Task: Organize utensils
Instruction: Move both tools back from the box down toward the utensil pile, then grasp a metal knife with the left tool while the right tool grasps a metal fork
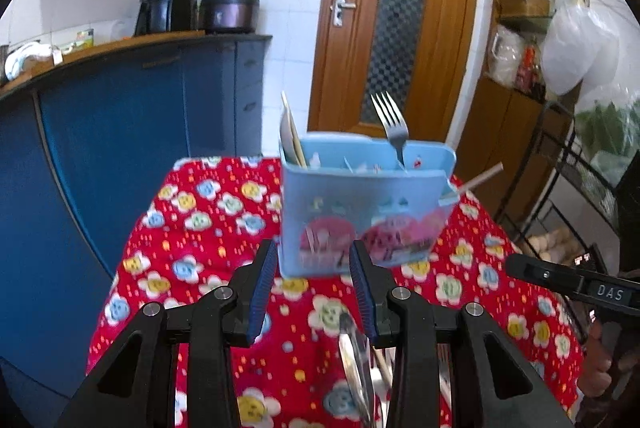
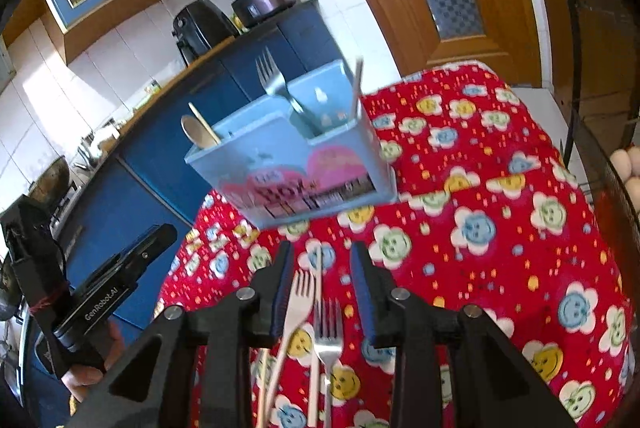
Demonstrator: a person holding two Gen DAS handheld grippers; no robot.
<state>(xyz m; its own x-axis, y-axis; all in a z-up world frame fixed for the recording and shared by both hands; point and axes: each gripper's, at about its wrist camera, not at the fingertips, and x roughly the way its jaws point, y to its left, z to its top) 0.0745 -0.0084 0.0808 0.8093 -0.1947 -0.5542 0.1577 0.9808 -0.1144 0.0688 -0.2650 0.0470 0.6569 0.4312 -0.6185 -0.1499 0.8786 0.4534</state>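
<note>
Red cloth printed with cartoon flowers covered the table (image 1: 192,220), which stood before blue kitchen cabinets (image 1: 120,116) and a wooden door (image 1: 400,20). Near the far edge of the table stood a light-blue utensil holder (image 1: 360,212), carrying a metal fork (image 1: 390,126) upright in its back compartment, a wooden spoon (image 2: 198,132) at its left end and a pale stick (image 1: 478,180) leaning out at its right end.

In the left wrist view the left gripper (image 1: 316,280) had its jaws partly open, the blue pads framing the lower left part of the holder; whether they touched it could not be told. A shiny metal utensil (image 1: 354,360) lay on the cloth below, near the table's near edge.

In the right wrist view the right gripper (image 2: 324,288) was also partly open, gripping nothing. Under its jaws, near the near edge, lay a pale plastic fork (image 2: 298,304), a metal fork on the cloth (image 2: 328,336) and thin chopsticks (image 2: 264,380). A person's hand (image 2: 92,368) gripped the left tool's handle.
</note>
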